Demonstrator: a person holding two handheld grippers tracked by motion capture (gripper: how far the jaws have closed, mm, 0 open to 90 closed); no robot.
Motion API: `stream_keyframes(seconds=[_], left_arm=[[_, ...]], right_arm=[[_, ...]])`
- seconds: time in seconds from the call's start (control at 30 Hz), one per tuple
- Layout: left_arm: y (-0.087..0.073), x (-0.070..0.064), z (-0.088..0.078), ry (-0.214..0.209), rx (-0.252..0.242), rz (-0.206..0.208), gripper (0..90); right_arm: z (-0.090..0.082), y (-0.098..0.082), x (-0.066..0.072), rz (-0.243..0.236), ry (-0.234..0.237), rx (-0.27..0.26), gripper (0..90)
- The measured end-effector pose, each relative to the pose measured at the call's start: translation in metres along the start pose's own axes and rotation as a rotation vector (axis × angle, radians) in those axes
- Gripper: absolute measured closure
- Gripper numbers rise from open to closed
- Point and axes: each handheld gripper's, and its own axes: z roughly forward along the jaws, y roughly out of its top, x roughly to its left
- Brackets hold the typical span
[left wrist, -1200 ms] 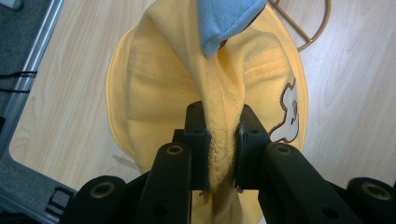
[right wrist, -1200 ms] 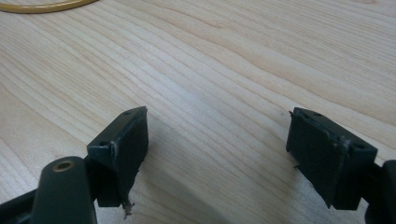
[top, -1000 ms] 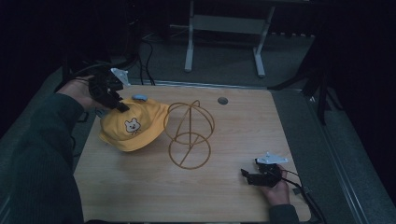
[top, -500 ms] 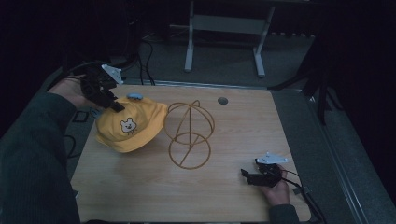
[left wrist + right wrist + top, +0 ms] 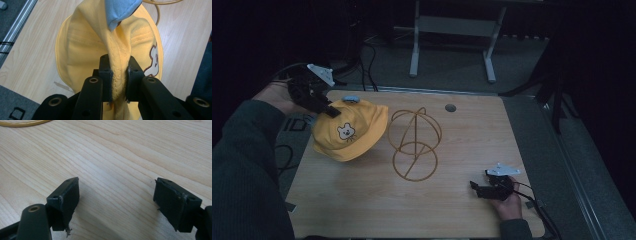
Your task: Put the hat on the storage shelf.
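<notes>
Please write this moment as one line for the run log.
left gripper: shut on yellow cap | cap: edge lifted, beside wire stand | right gripper: open, low over table

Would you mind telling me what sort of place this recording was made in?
Probably a dim lab or workshop set up for recording: a light wooden table on grey carpet, cables trailing across the floor, and a metal stand behind it.

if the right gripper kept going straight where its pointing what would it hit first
Probably the gold wire stand: the right gripper, jaws open, points low across bare table toward its ring. Depth is hard to judge.
</notes>
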Motion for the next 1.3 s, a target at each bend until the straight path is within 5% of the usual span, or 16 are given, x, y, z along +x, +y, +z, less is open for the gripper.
stream_keyframes(seconds=[0.83, 1.3], left_arm=[[-0.008, 0.000, -0.017, -0.052, -0.215, -0.005, 78.9], [-0.003, 0.000, -0.017, -0.065, -0.269, 0.001, 78.8]], right_arm=[[0.000, 0.000, 0.000, 0.000, 0.000, 0.000, 20.9], [0.000, 0.000, 0.000, 0.002, 0.001, -0.001, 20.9]])
